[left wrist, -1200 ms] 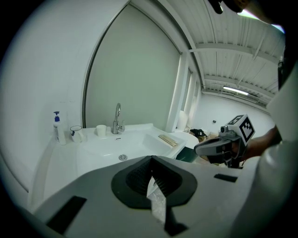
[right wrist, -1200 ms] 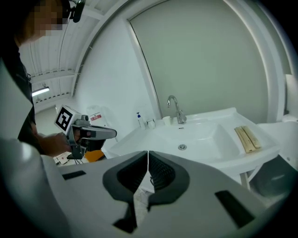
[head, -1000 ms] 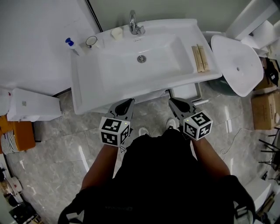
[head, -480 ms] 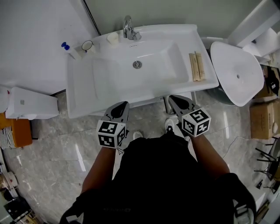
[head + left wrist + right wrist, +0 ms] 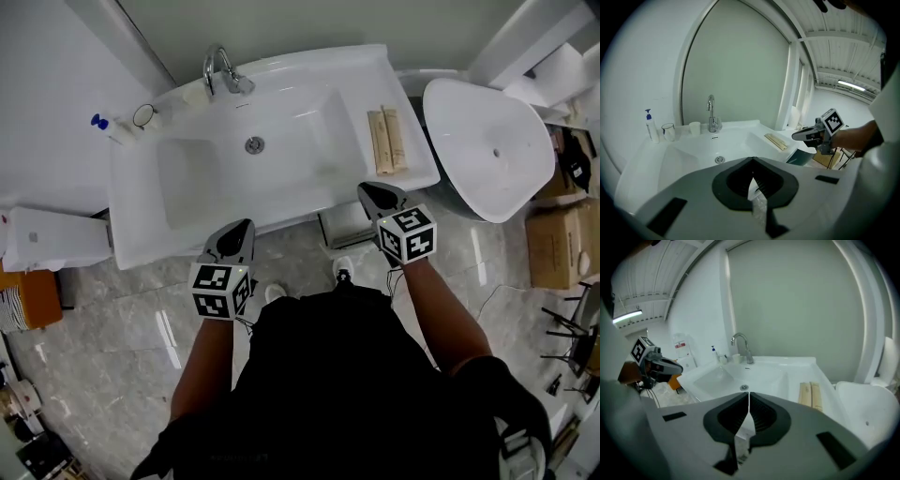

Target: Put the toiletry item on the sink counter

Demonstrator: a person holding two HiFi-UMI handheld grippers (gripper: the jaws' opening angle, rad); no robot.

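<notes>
Closest to you, your left gripper (image 5: 244, 225) hangs over the marble floor (image 5: 141, 319) just short of the sink's front edge. Its jaws are pressed together with nothing between them, as the left gripper view (image 5: 753, 161) shows. Your right gripper (image 5: 365, 188) sits a little further forward, its tip over the front right corner of the sink counter (image 5: 412, 173). Its jaws are likewise closed and empty (image 5: 748, 397).

Beyond them lies the white basin (image 5: 206, 178) with its drain (image 5: 254, 144). On the flat counter to the right of the basin, just ahead of your right gripper, two long tan packets (image 5: 385, 141) lie side by side, touching. At the back rim stands the chrome faucet (image 5: 221, 71), with a small white cup (image 5: 193, 94) beside it. In the far left corner are a clear glass (image 5: 143, 115) and a blue-topped pump bottle (image 5: 109, 127). A loose white washbasin (image 5: 487, 150) stands off to the right of the sink.
</notes>
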